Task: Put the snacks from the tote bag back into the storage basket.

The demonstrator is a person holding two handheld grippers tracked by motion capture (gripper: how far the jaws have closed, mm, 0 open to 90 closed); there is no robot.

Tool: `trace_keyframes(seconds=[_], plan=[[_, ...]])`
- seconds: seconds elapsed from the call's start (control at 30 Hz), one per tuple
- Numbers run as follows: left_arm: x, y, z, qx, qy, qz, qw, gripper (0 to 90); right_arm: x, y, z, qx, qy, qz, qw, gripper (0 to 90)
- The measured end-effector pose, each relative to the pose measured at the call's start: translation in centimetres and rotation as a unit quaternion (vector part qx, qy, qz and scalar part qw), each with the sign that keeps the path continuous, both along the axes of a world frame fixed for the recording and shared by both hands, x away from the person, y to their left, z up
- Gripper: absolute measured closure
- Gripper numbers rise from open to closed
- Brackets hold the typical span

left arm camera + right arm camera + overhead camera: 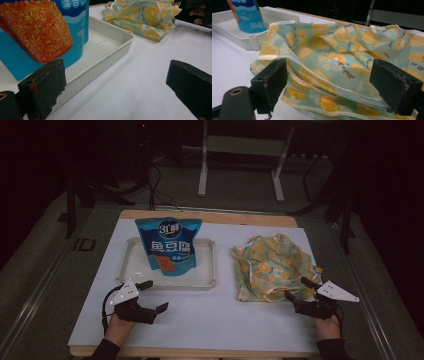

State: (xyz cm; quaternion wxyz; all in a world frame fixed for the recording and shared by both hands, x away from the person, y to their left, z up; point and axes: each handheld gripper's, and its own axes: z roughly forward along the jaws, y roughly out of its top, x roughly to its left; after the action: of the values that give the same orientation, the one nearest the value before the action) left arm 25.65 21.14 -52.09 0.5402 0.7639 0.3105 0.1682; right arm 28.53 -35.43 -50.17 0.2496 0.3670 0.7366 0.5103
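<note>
White table (200, 320): both tools gape, empty.

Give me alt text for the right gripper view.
The right gripper, jaws open, hovers at the near edge of a crumpled lemon-print cloth bag on a white table. Behind, a blue snack pouch stands in a white tray.

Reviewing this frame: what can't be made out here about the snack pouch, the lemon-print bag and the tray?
- Snack pouch: its top is cut off by the frame edge in the left gripper view; its small print is too small in the high view.
- Lemon-print bag: crumpled folds hide any contents, and its right side is cut off in the right gripper view.
- Tray: the floor behind the pouch is hidden in the high view.
</note>
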Motion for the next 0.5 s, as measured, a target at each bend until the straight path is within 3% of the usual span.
trace_keyframes(seconds=[0.17,0.5], plan=[[-0.24,0.09,0.16,0.009,-0.004,0.002,0.9999,3.2,-0.04,-0.14,-0.31,0.011,-0.009,0.001,0.9999,14.4],[-0.41,0.29,0.07,0.007,-0.002,0.002,1.0000,3.2,0.01,-0.07,-0.60,0.004,-0.010,-0.003,0.9999,14.6]])
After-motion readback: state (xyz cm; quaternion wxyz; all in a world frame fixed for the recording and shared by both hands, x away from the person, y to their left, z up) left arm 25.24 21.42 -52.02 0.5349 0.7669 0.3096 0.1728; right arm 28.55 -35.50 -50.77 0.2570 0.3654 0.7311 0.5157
